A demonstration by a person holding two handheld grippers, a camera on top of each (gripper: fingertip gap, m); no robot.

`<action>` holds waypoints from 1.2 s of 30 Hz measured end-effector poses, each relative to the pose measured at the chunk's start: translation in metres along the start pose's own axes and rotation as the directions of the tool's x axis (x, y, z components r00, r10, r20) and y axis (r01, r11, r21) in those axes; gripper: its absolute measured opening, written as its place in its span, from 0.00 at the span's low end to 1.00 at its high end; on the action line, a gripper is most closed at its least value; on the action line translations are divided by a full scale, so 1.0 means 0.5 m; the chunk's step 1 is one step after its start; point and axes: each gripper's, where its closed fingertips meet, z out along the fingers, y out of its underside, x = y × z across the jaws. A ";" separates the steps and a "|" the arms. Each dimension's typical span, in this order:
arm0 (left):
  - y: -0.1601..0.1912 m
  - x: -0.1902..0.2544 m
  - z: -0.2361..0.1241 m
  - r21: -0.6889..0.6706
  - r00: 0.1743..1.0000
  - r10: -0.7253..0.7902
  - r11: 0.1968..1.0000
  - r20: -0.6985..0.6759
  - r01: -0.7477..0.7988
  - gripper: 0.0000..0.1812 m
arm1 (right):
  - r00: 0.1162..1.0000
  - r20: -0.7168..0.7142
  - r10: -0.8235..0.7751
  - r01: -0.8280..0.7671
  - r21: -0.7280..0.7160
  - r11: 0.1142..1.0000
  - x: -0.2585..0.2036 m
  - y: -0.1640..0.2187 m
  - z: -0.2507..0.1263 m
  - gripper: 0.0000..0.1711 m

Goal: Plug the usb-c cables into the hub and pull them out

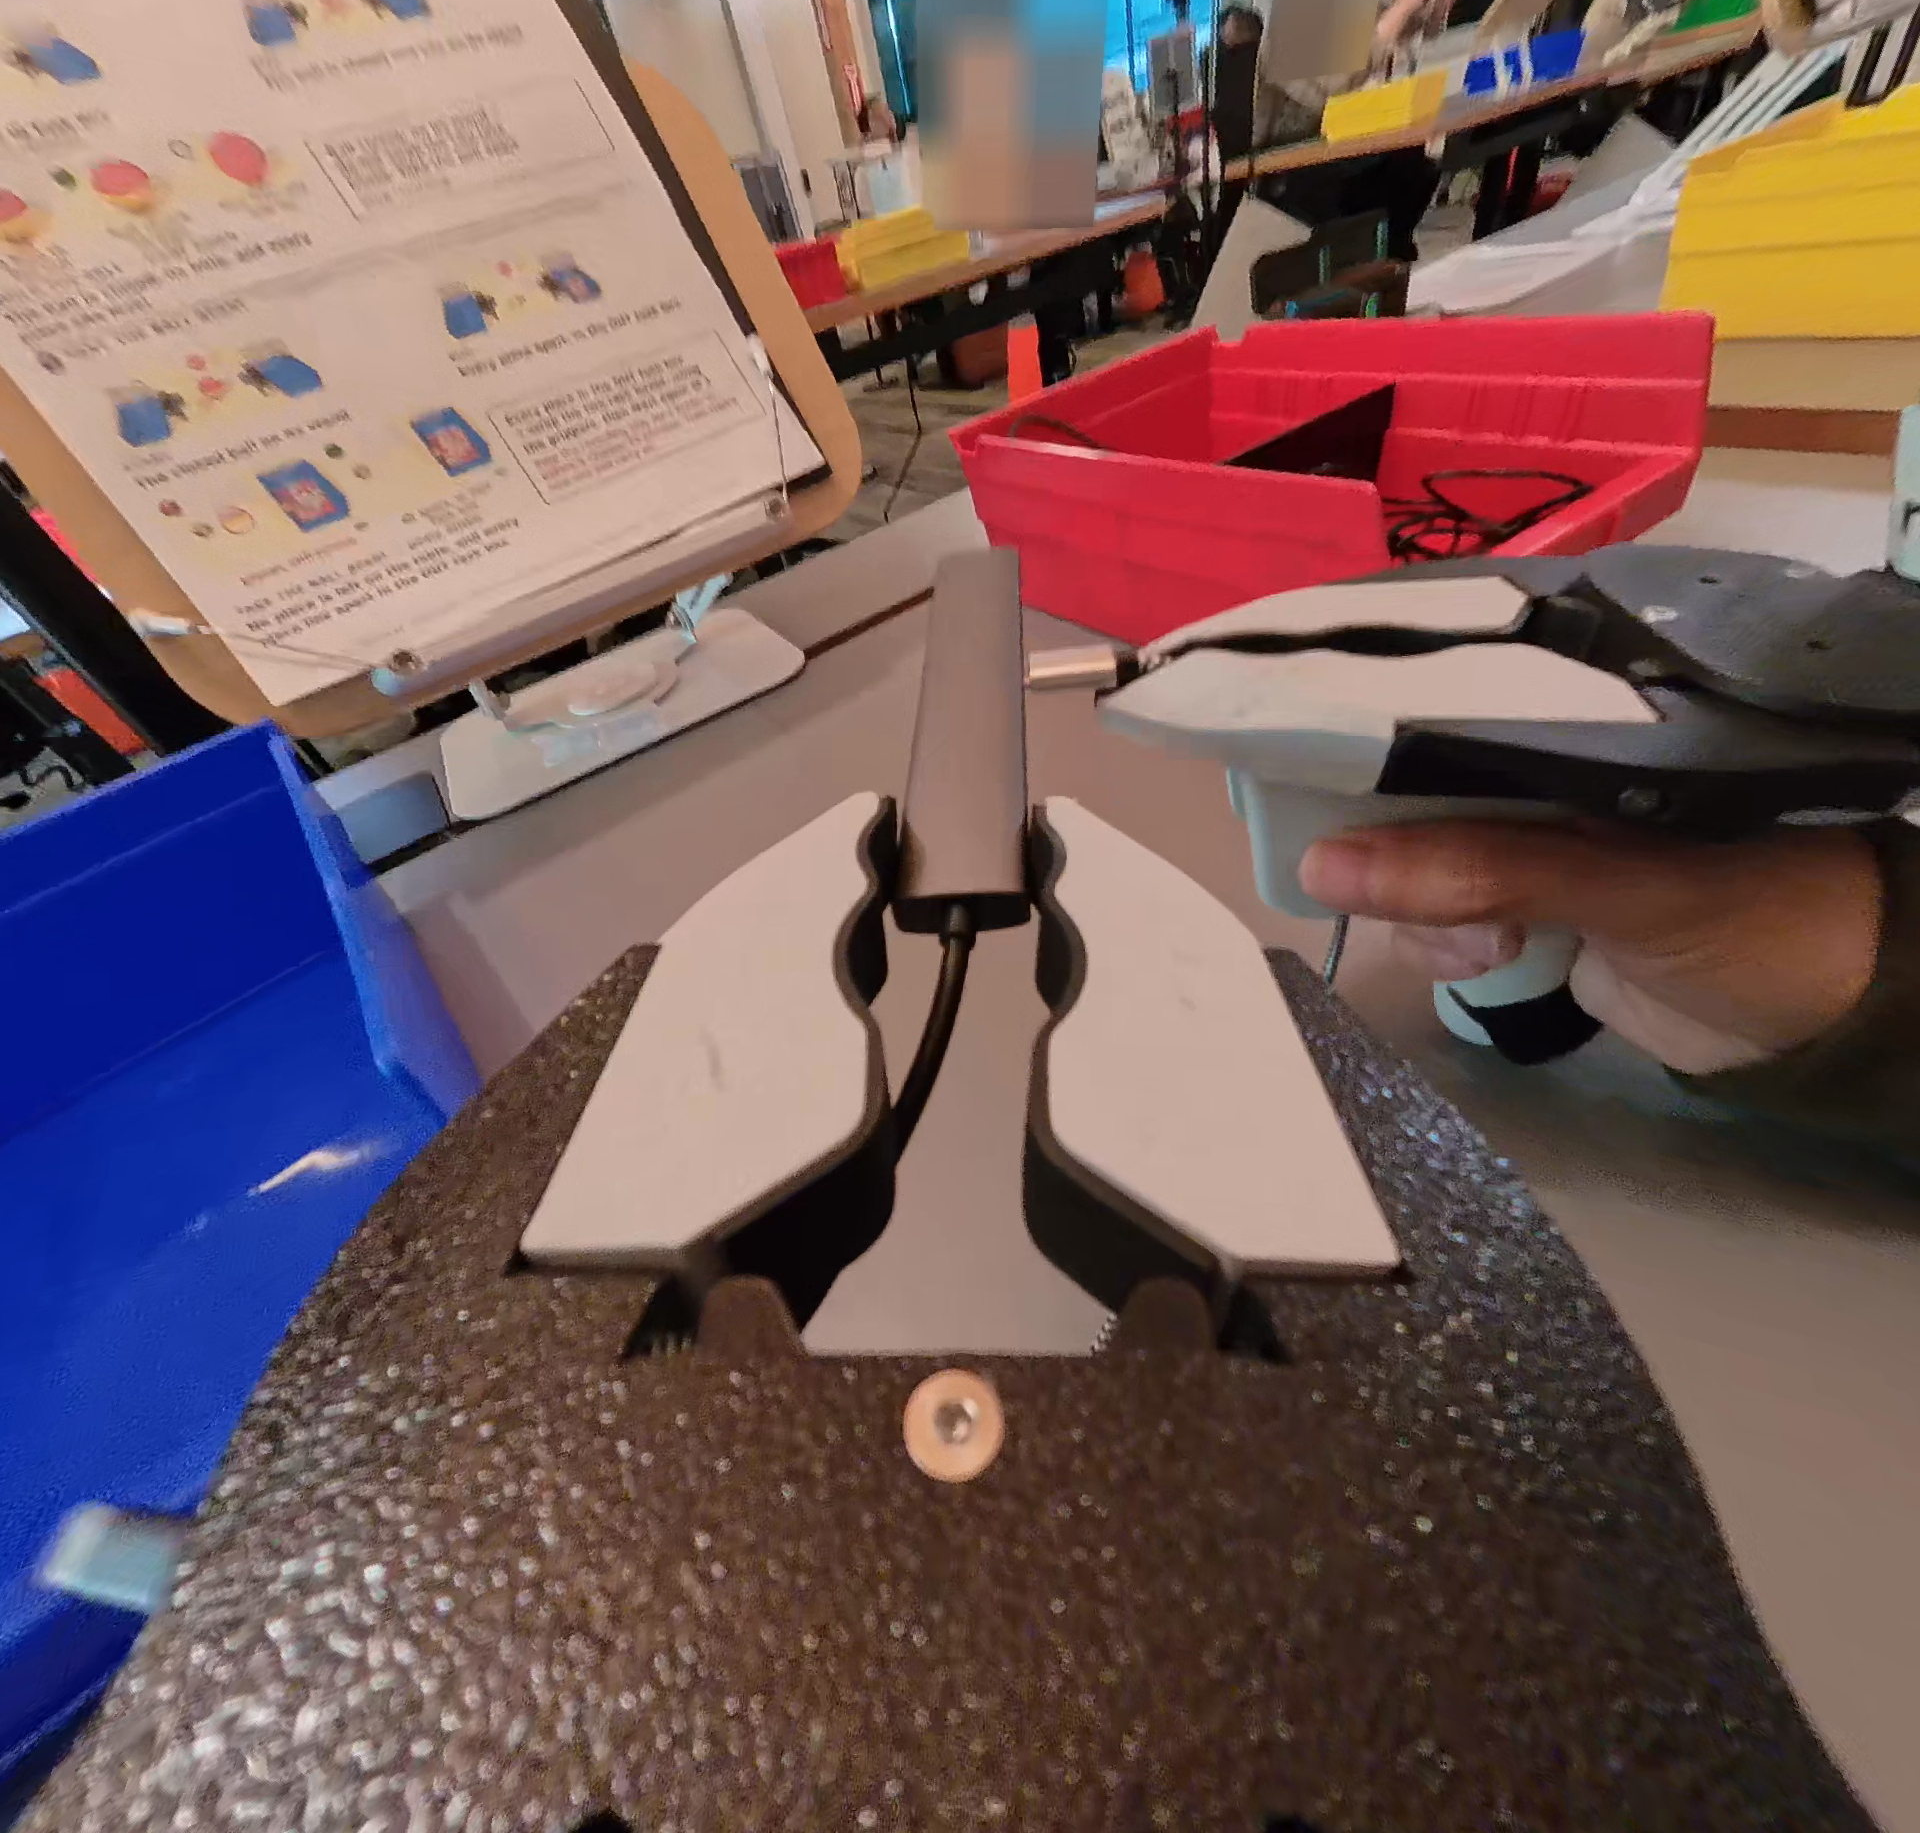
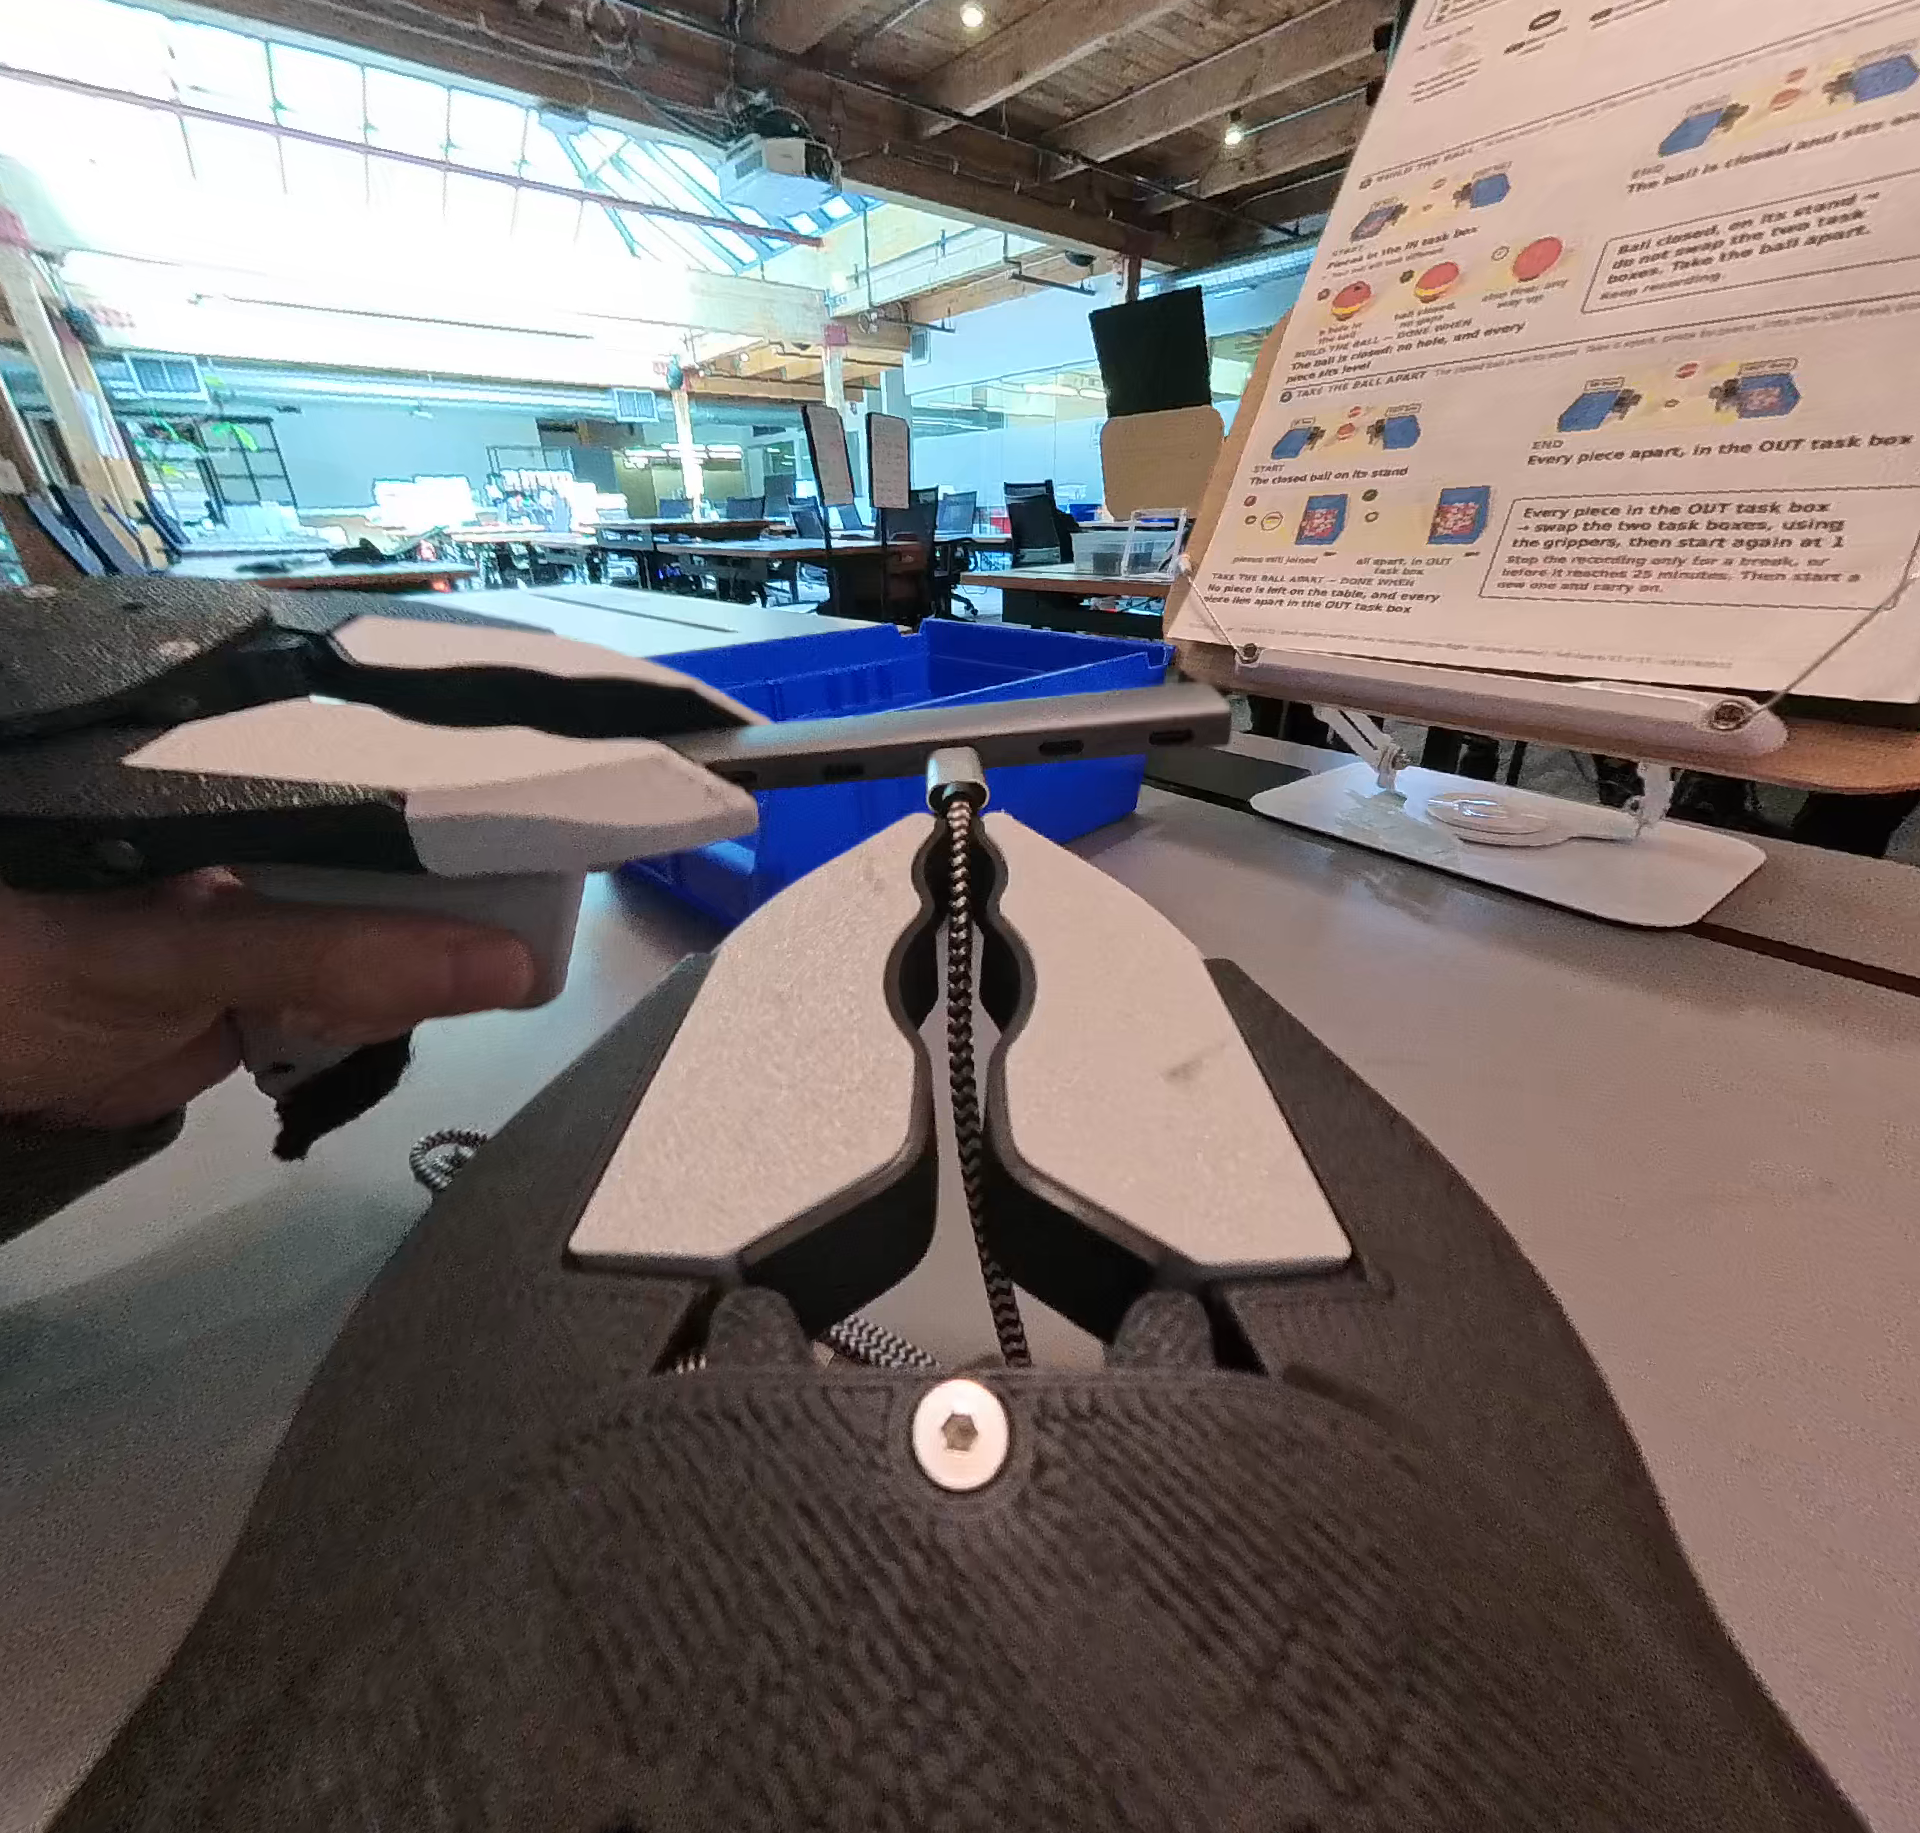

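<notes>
The left gripper (image 1: 961,848) pinches the grey hub (image 1: 966,703) by its tail end. The right gripper (image 2: 961,827) clamps the braided usb-c cable (image 2: 961,1004), its silver plug (image 2: 954,775) at a side port just ahead. Whether it is seated cannot be told, so this looks mid-cycle.

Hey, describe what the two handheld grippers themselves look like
Both the left gripper and the right gripper share one build: a rough-textured black printed body, two flat light-grey fingers with wavy black inner edges, a silver hex screw, and a pale grey handle. A dark cuff shows at each wrist.
</notes>
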 end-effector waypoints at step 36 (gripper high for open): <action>0.001 -0.009 -0.007 -0.099 0.959 0.276 0.958 0.058 -0.270 0.13 | 0.999 0.035 0.023 -0.022 -0.036 0.999 -0.012 0.006 0.008 0.16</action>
